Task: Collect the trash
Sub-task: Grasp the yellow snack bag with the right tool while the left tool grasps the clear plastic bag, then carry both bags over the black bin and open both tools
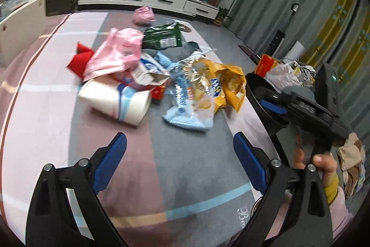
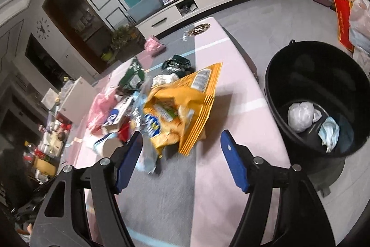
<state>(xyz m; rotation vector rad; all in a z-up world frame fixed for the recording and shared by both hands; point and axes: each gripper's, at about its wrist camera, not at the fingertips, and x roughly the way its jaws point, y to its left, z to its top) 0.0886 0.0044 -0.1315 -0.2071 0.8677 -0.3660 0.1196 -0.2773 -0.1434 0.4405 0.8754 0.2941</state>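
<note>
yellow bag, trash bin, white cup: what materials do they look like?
Yellow bag: thin plastic film, likely glossy; it crumples and carries a printed barcode and logo.
Trash bin: black rigid plastic, smooth with soft sheen on the inner wall.
White cup: probably paper, matte with blue printed bands; blur leaves that open.

Wrapper pile (image 2: pixel 161 103) on rug (image 2: pixel 208 189), bin (image 2: pixel 272 75) right of it, crumpled wrappers (image 2: pixel 300 117) inside, cabinet (image 2: pixel 208 1) behind
</note>
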